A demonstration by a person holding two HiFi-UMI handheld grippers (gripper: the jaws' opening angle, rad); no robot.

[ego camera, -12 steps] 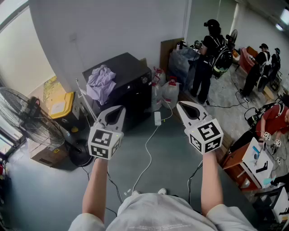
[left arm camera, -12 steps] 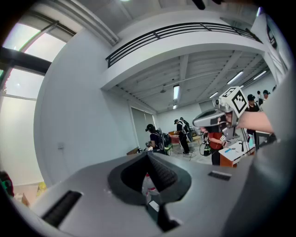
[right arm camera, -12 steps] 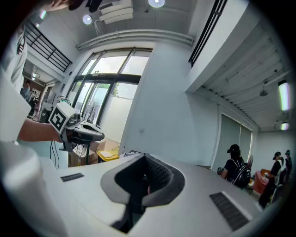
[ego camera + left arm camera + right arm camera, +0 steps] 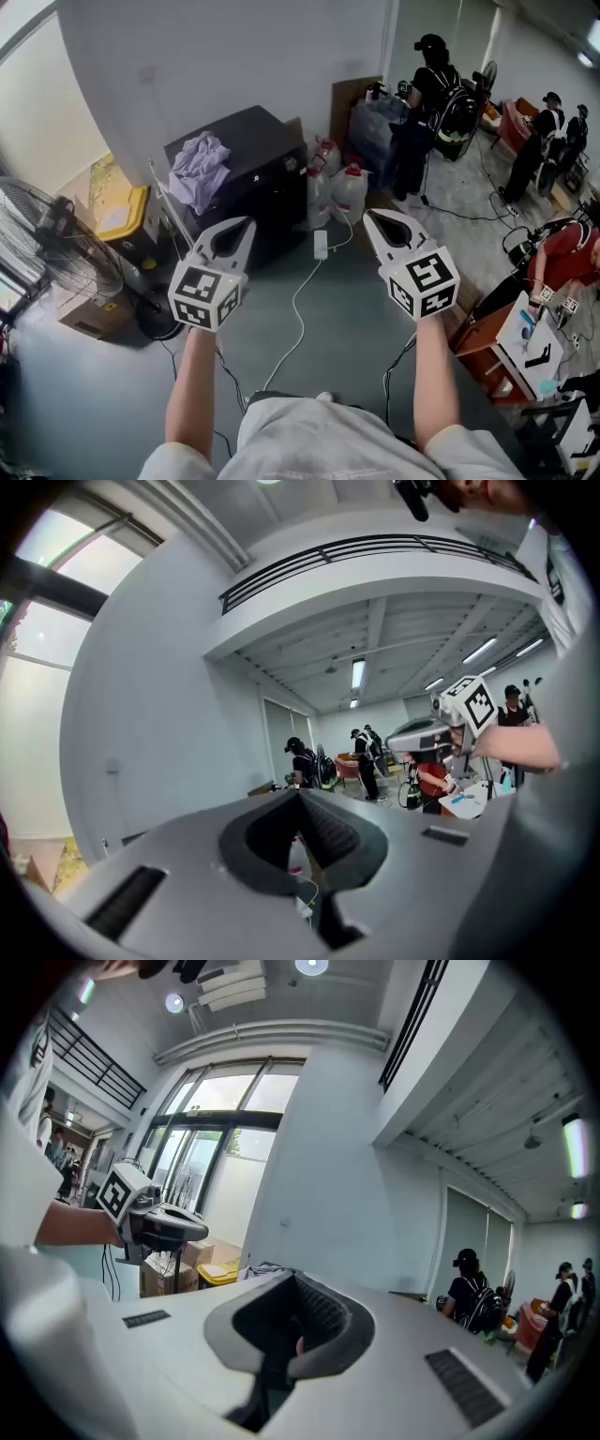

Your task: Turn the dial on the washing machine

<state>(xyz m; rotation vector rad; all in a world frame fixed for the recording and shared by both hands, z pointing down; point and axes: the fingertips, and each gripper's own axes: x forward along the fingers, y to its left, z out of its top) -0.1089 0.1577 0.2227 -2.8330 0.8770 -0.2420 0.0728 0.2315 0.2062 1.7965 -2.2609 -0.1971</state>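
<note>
A black washing machine (image 4: 253,164) stands against the wall ahead, with a lilac cloth (image 4: 199,169) crumpled on its top. Its dial is too small to pick out for certain. My left gripper (image 4: 246,224) is shut and empty, held in the air short of the machine's front, pointing toward it. My right gripper (image 4: 371,217) is also shut and empty, level with the left one and off to the machine's right. In the left gripper view the left gripper (image 4: 300,795) has its jaws together and the right gripper (image 4: 414,733) shows beyond. The right gripper (image 4: 298,1281) looks the same in its own view.
A standing fan (image 4: 56,239) and a yellow-lidded bin (image 4: 127,214) are left of the machine. Plastic jugs (image 4: 349,192) sit at its right. A white cable with adapter (image 4: 321,245) runs across the floor. People (image 4: 427,89) stand at the back right, near a desk (image 4: 525,347).
The view has shifted a little, so the machine sits slightly higher and more to the left. The left gripper drifted left and down. Both grippers stay shut and empty.
</note>
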